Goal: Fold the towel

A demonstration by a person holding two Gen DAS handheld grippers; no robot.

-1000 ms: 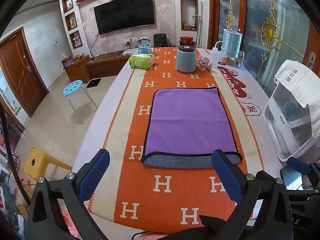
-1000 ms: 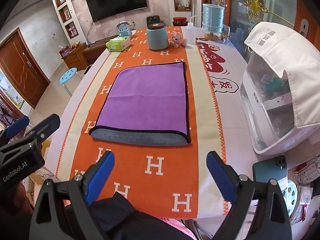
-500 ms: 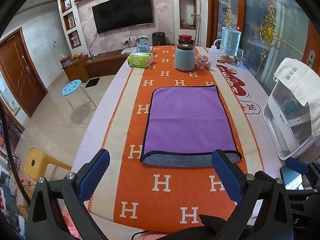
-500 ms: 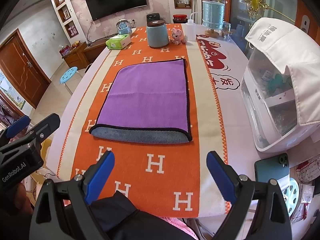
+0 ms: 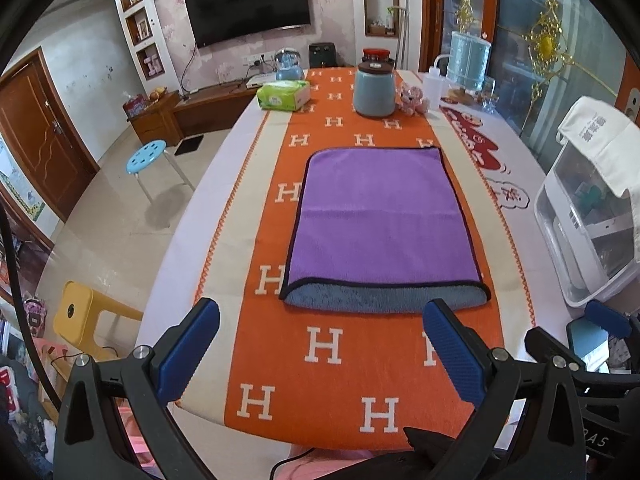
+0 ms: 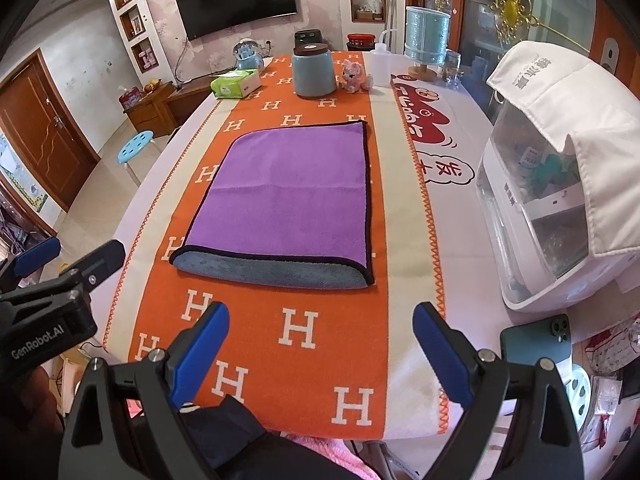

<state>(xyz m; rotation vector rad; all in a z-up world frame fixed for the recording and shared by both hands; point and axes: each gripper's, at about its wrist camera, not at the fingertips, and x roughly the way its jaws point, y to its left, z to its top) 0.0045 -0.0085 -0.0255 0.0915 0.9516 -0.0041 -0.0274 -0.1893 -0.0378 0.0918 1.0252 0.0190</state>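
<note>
A purple towel with black trim lies flat on the orange H-patterned runner, folded once so its grey underside shows along the near edge; it also shows in the right wrist view. My left gripper is open and empty, held above the runner just short of the towel's near edge. My right gripper is open and empty, also short of the near edge. The left gripper's body shows at the left of the right wrist view.
At the table's far end stand a blue jar, a green tissue pack, a pink toy and a squeeze bottle. A white appliance under a cloth and a phone lie right. Stools stand left.
Both grippers have drawn slightly nearer to the towel and stayed open. The towel has not moved.
</note>
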